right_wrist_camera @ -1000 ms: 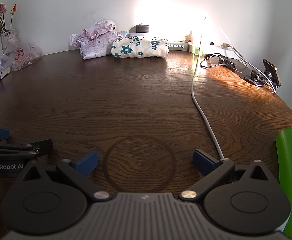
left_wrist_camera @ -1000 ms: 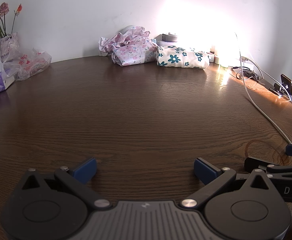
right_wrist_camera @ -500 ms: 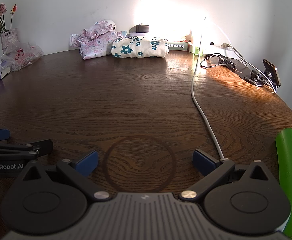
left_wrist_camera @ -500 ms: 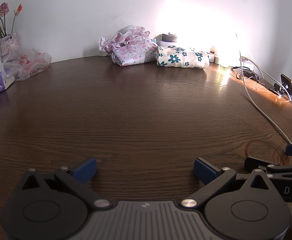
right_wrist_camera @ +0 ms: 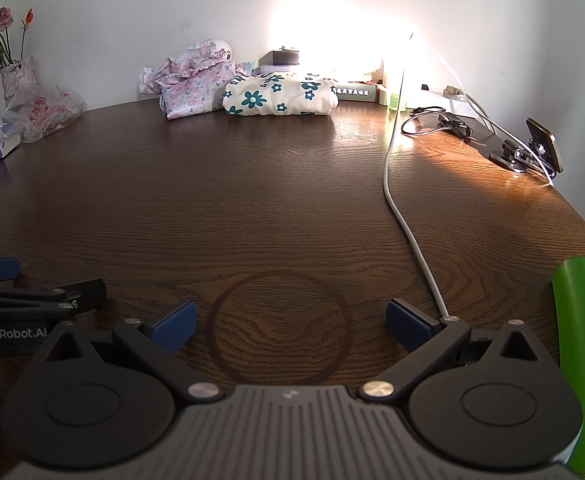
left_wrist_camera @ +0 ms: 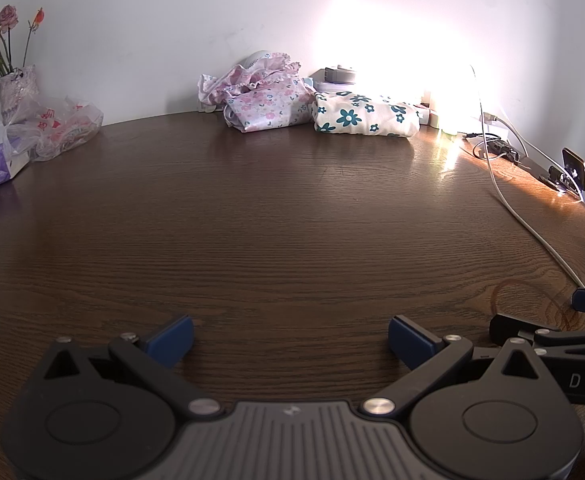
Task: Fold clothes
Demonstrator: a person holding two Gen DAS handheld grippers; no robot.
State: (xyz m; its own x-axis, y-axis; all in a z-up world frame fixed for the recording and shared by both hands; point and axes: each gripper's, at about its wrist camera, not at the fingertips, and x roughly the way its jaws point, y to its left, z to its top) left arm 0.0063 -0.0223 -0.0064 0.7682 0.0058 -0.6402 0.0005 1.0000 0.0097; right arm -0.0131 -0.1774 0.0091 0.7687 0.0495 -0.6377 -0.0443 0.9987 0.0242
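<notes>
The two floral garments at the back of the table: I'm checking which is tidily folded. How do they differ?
The pink-flowered garment lies rumpled, ruffled edges sticking up; the teal-flowered garment is a neat, smooth bundle. The pink one has small pink blossoms, the teal one larger teal daisies on cream. Both rest side by side near the wall.

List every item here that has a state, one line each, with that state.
left gripper: open, empty, low over the table
right gripper: open, empty, low over the table
teal-flowered garment: folded, by the wall
pink floral garment: bundled, ruffles loose, touching the teal one
white cable: slack across the table
plastic bag: crumpled
phone: propped on its stand
</notes>
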